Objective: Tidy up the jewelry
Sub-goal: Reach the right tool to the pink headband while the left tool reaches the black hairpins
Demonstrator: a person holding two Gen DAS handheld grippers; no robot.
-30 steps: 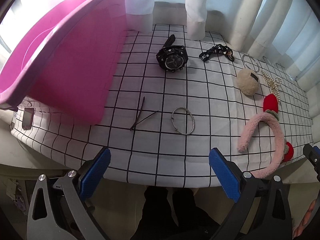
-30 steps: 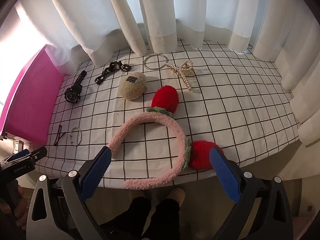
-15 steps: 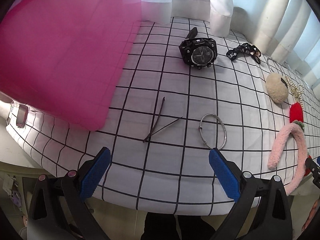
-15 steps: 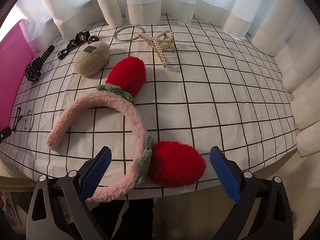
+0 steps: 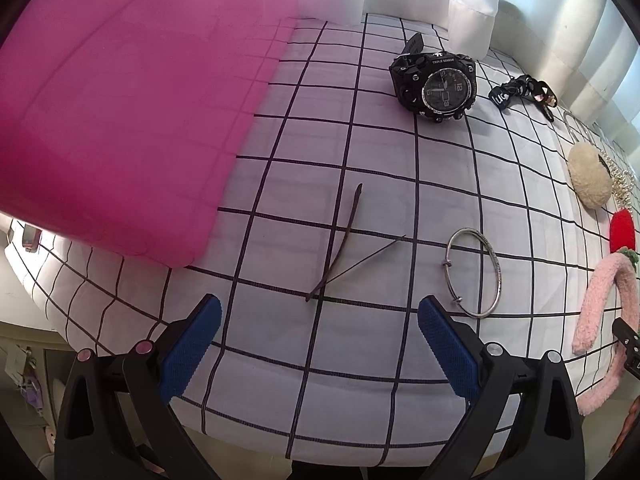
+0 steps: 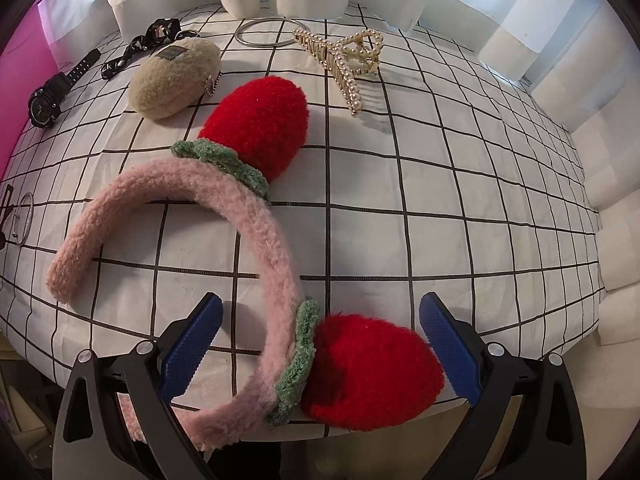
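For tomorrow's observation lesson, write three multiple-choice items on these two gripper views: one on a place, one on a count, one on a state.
1. What lies directly ahead of the left gripper?
A. thin dark hairpin
B. pearl claw clip
C. black watch

2. How many red strawberry puffs does the pink headband carry?
A. one
B. two
C. three

3. The right gripper is:
A. shut on the headband
B. shut, empty
C. open

Answers: 1 A, the hairpin lies beyond the open fingers; 2 B, one far, one near; 3 C, the pads stand wide apart.
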